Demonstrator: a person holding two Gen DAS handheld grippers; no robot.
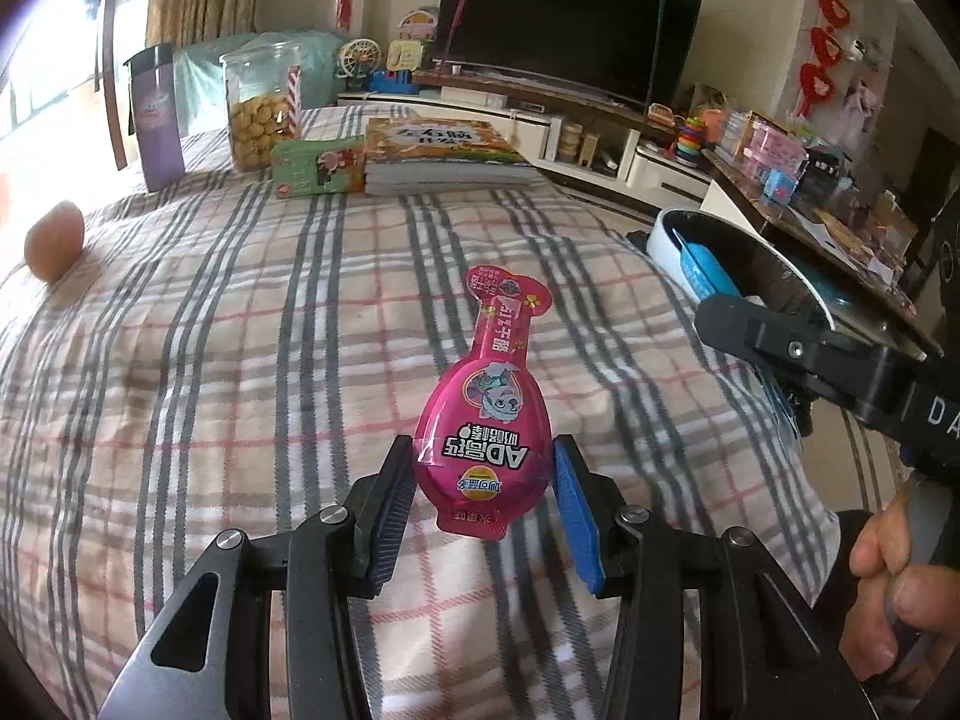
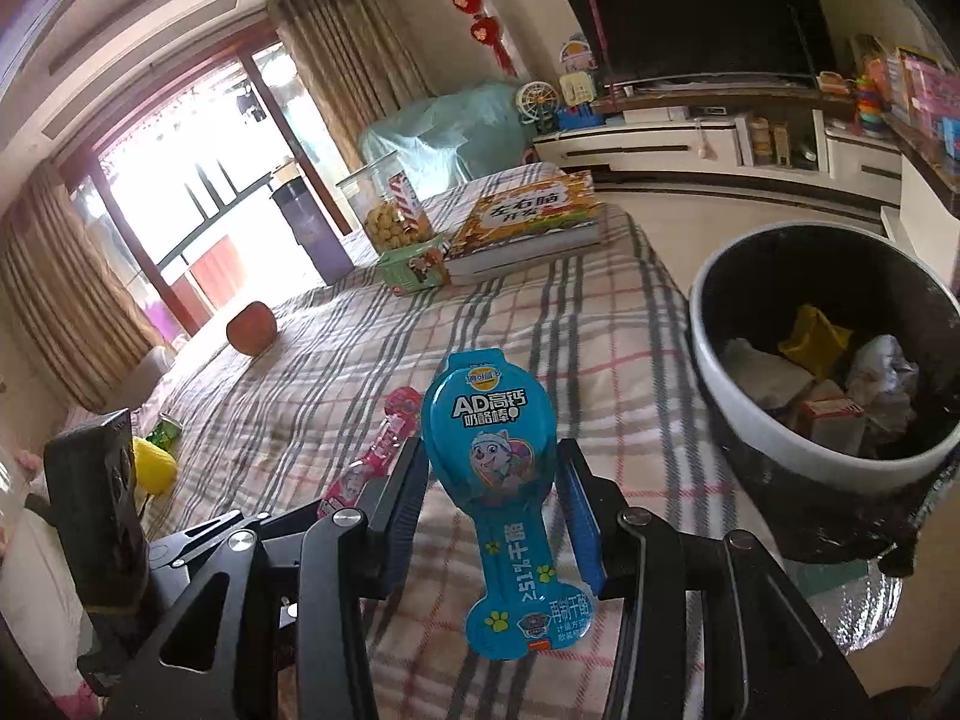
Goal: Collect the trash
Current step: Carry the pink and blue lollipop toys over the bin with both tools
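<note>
both your grippers tilt down over the plaid blanket (image 1: pixel 240 360): the left gripper (image 1: pixel 483 480) is clamped on a pink wrapper (image 1: pixel 480 420), the right gripper (image 2: pixel 495 480) on a blue wrapper (image 2: pixel 498 468), beside the bin (image 2: pixel 738 414)

On the plaid cloth (image 1: pixel 240 312) — books (image 1: pixel 444 156), a cookie jar (image 1: pixel 264 108), a purple cup (image 1: pixel 157 120), an apple (image 2: pixel 252 329).

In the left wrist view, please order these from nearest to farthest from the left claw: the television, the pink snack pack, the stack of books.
1. Pink snack pack: held between the left claw's fingers.
2. Stack of books: far end of the checked blanket, centre.
3. Television: beyond the blanket, against the back wall.
</note>
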